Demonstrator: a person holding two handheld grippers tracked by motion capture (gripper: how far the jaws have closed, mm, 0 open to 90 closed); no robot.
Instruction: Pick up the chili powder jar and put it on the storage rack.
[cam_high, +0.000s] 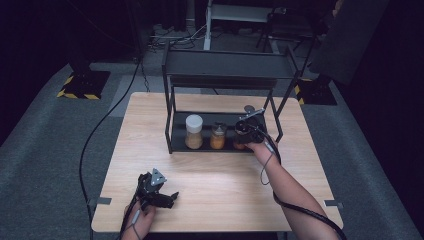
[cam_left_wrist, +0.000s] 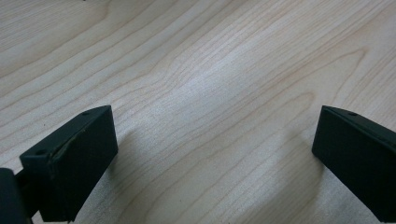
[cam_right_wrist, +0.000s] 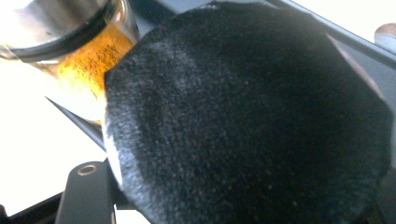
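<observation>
The left hand-held gripper (cam_high: 159, 192) rests released on the wooden surface (cam_high: 210, 185), idle. On the rack's lower shelf (cam_high: 178, 131), two spice jars already stand; the right hand-held gripper (cam_high: 246, 131) grasps a third jar (cam_right_wrist: 252, 121), apparently lowering it alongside — release remains.

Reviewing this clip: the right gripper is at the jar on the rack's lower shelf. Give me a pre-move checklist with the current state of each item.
1. Right gripper closed on the right-hand jar: ok, its black lid sits close against the camera.
2. Jar resting fully on the lower shelf: cannot tell, the gripper hides it.
3. Middle jar apart from the held one: cannot tell, very close.
4. White-lidded jar upright: ok.
5. Left gripper open, nothing between its jaws, over the table: ok.
</observation>
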